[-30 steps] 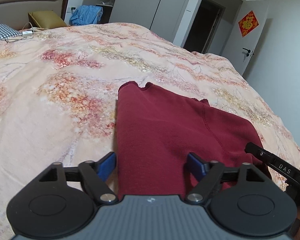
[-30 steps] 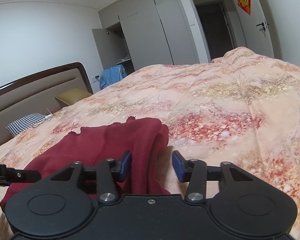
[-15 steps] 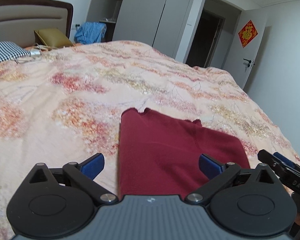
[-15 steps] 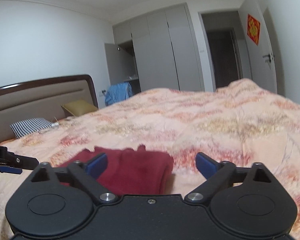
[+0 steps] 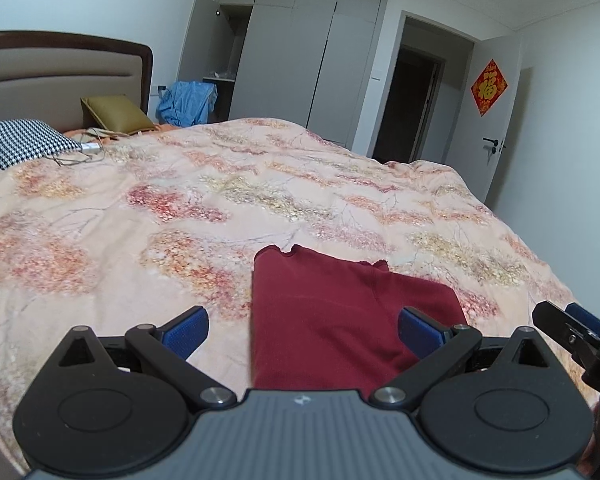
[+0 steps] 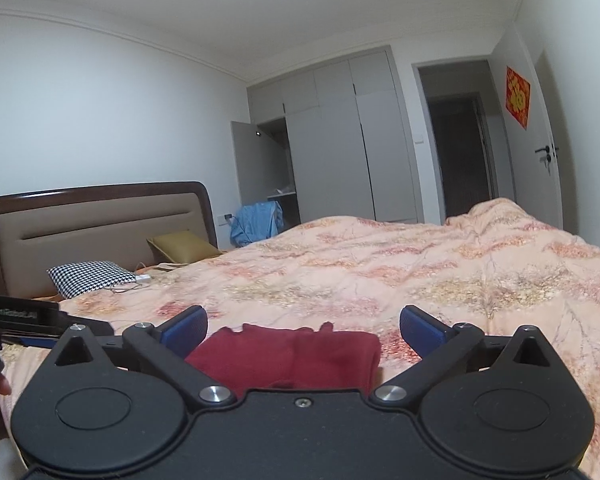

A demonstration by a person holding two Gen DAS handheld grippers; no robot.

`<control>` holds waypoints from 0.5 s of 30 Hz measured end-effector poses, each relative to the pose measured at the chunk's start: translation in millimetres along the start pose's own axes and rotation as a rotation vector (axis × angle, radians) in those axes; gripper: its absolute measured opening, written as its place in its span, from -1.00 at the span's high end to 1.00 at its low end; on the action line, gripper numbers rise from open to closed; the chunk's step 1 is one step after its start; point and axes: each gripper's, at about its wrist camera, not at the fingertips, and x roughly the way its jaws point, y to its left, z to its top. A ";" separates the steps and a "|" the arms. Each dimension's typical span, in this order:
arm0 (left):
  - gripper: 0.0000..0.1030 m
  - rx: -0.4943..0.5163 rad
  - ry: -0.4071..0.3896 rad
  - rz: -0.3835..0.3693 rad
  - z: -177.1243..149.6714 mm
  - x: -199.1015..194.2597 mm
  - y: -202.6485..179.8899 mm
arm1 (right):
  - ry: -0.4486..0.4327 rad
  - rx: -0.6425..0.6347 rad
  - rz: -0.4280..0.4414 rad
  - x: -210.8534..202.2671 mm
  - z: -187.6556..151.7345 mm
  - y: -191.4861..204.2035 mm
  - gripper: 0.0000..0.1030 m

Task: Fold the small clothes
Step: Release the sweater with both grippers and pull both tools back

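Red garment (image 5: 340,320), folded into a flat rectangle, lies on the floral quilt (image 5: 180,208), on the quilt's near part. Left gripper (image 5: 302,330) is spread wide above the garment's near edge, nothing between its blue pads (image 5: 186,330). Right gripper (image 6: 304,328) has just been opening; its jaws stand wide, empty, clear of the garment. Beyond the garment, at the quilt's head end: checked pillow (image 5: 20,142), olive cushion (image 5: 114,114), padded headboard (image 6: 100,228). Farther beyond: grey wardrobe (image 5: 300,56).
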 end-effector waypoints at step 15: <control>-1.00 0.022 -0.075 0.034 -48.1 -95.4 13.7 | 0.065 -0.048 -0.037 -71.6 -6.5 56.4 -0.99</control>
